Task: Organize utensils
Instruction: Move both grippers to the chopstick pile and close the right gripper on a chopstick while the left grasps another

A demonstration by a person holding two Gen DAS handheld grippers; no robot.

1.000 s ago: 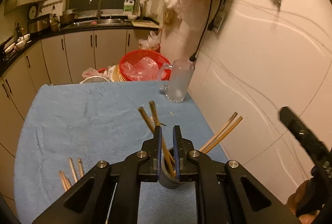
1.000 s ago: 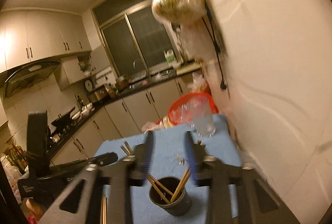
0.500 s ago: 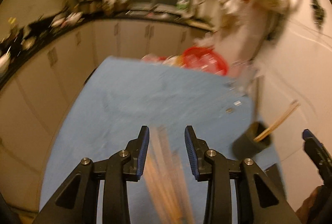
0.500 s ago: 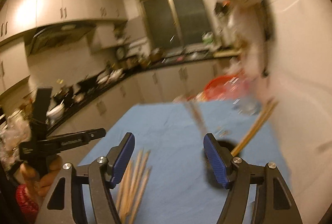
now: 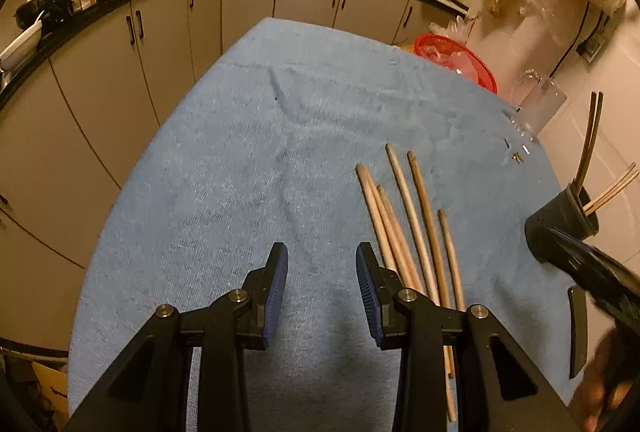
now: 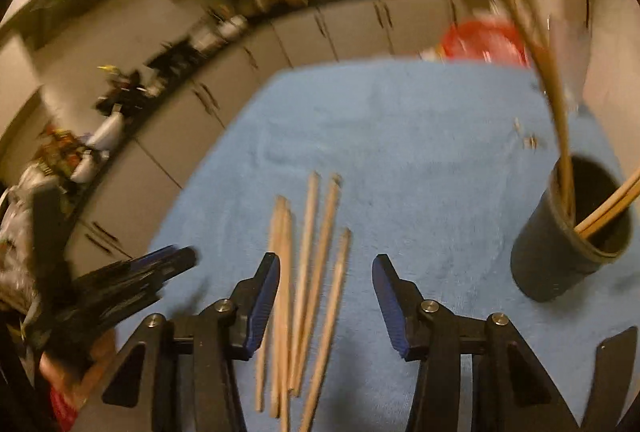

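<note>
Both our tongs, left (image 5: 320,272) and right (image 6: 324,288), are spread wide; we should pinch one long wooden chopstick (image 6: 316,252) gently, then lift it to the dark round cup (image 6: 560,252) at the tabletop's right edge.

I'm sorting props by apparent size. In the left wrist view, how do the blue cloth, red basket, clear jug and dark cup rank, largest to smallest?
1. Blue cloth, by far.
2. Red basket, partly hidden behind the cloth's edge.
3 and 4. Dark cup and clear jug look alike; the cup is nearer, so unranked.
</note>
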